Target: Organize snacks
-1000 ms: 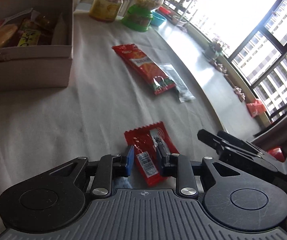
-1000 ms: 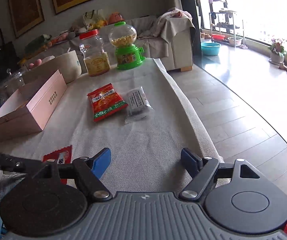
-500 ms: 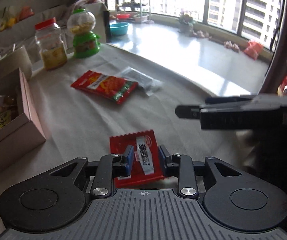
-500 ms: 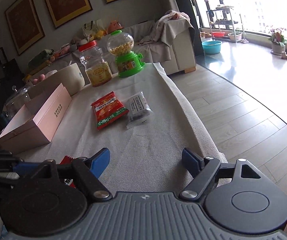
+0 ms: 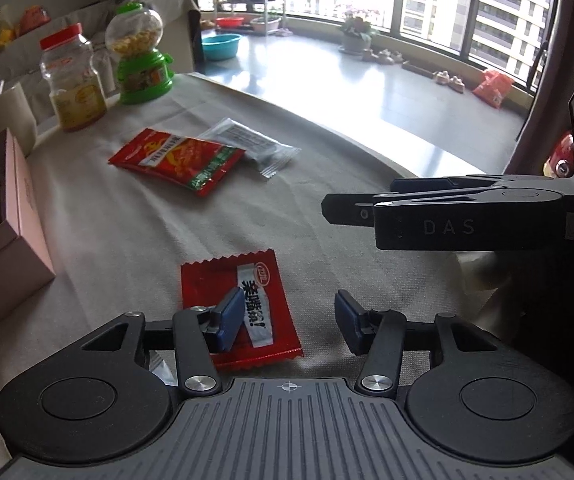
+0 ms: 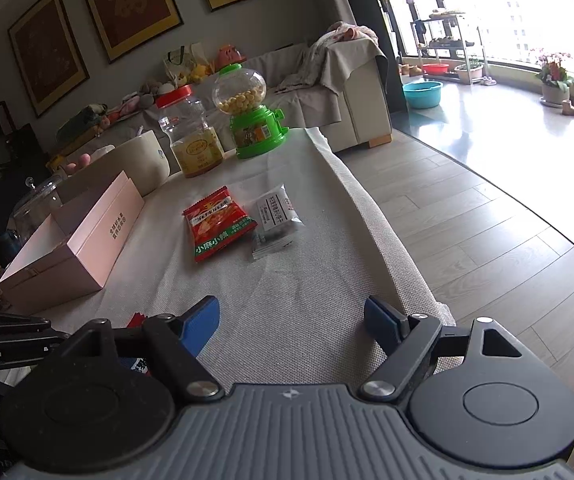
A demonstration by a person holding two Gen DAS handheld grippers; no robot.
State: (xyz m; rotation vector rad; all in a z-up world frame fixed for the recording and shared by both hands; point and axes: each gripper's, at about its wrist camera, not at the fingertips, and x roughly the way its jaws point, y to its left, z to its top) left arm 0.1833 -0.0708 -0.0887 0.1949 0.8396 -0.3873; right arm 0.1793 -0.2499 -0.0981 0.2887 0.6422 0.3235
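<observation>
Red foil snack packet (image 5: 243, 304) lies flat on the cloth-covered table (image 5: 135, 220) under the left tool (image 5: 283, 322) — jaws opening, nothing pinched. Right tool (image 6: 291, 326) spread, empty. Release step, likely; next — regrasp toward the open pink cardboard box (image 6: 83, 248).

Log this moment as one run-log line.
left tongs: opening, pads off the small red snack packet on the tablecloth | right tongs: open, empty | pink box: open
</observation>
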